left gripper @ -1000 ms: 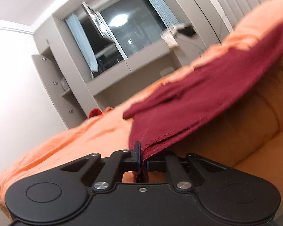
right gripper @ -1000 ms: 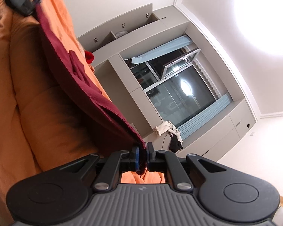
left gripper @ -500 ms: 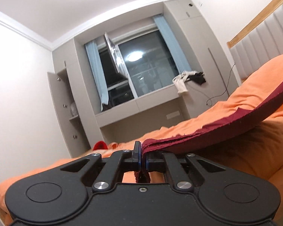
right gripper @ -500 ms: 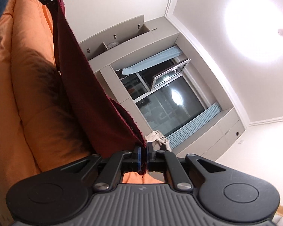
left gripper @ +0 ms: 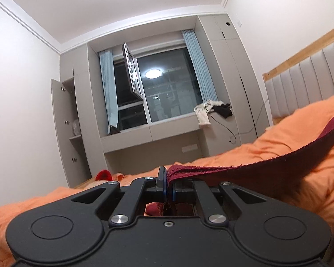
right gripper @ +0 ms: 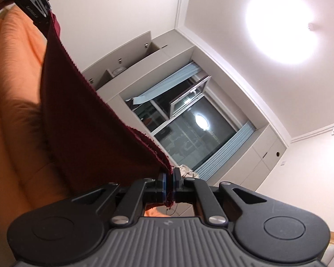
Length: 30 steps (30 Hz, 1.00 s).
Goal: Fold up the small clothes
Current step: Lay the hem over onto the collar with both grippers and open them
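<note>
Your left gripper (left gripper: 169, 188) and right gripper (right gripper: 169, 185) are each clenched on a corner of the maroon cloth (right gripper: 82, 120), which hangs stretched between them above the orange duvet (left gripper: 267, 146). No fold shows yet; all the folding looks still ahead. A red item (left gripper: 103, 175) lies well off; nothing stands in your way.

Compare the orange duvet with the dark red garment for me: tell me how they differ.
The orange duvet lies bunched on the bed; the dark red garment is stretched in the air above it.
The orange duvet is puffy and wide; the dark red garment is a thin, much smaller cloth with frayed edges.
Nothing holds the orange duvet; the left hand-held gripper and the right hand-held gripper each pinch an end of the dark red garment.
Both are plain-coloured fabric.
</note>
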{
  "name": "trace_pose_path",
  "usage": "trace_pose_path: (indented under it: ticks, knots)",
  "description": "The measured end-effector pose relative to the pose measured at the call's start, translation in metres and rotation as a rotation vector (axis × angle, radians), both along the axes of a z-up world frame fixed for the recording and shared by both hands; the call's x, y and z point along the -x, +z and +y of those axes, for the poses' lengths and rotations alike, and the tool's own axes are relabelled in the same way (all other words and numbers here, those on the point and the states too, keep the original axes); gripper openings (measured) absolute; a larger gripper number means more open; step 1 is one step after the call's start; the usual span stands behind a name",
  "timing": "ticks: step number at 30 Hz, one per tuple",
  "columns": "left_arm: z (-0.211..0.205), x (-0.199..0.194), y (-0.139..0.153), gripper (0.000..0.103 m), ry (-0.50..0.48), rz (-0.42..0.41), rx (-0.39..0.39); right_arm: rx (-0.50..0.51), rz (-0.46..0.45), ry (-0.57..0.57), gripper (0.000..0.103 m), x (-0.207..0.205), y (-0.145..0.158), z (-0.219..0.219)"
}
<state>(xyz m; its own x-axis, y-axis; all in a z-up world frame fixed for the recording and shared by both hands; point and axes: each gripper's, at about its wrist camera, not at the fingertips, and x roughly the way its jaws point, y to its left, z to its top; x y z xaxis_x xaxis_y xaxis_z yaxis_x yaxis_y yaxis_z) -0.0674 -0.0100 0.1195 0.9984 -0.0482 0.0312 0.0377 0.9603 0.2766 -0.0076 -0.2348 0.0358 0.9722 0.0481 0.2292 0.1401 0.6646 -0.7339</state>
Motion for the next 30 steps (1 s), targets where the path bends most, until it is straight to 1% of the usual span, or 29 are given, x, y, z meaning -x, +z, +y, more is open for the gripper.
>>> trace_pose_path:
  ticks: [2, 4, 6, 9, 12, 14, 16, 19, 22, 26, 28, 30]
  knots:
    - [-0.001, -0.022, 0.007, 0.005, 0.013, -0.012, -0.006, 0.008, -0.012, -0.015, 0.005, -0.028, 0.004, -0.001]
    - [-0.003, -0.046, 0.014, 0.005, 0.023, -0.014, -0.002, 0.012, 0.002, -0.026, 0.005, -0.058, 0.008, -0.003]
    - [-0.004, -0.075, 0.023, 0.005, 0.021, -0.006, 0.032, 0.029, 0.016, -0.04, 0.005, -0.093, 0.01, -0.003]
    - [-0.002, -0.131, 0.039, 0.005, 0.01, 0.046, 0.107, 0.042, 0.053, -0.061, 0.005, -0.148, 0.01, -0.004]
    - [-0.002, -0.19, 0.047, 0.005, 0.029, 0.091, 0.115, 0.03, 0.098, -0.078, 0.005, -0.199, 0.009, -0.004]
    - [0.0, -0.227, 0.047, 0.005, 0.04, 0.126, 0.124, 0.023, 0.136, -0.087, 0.005, -0.231, 0.007, -0.003]
    - [0.0, -0.263, 0.042, 0.006, 0.058, 0.156, 0.125, 0.027, 0.175, -0.092, 0.005, -0.261, 0.0, -0.001]
    - [0.0, -0.312, 0.029, 0.006, 0.082, 0.214, 0.133, 0.077, 0.236, -0.103, 0.005, -0.303, -0.018, 0.002]
    - [0.003, -0.354, 0.011, 0.006, 0.111, 0.283, 0.142, 0.088, 0.292, -0.099, 0.005, -0.331, -0.036, 0.001]
    - [0.011, -0.389, -0.018, 0.008, 0.133, 0.357, 0.143, 0.101, 0.358, -0.085, 0.006, -0.355, -0.06, 0.0]
    - [0.014, -0.403, -0.031, 0.009, 0.146, 0.397, 0.145, 0.119, 0.371, -0.075, 0.006, -0.361, -0.069, -0.001]
    - [0.02, -0.416, -0.04, 0.009, 0.147, 0.432, 0.159, 0.108, 0.378, -0.07, 0.007, -0.368, -0.071, -0.002]
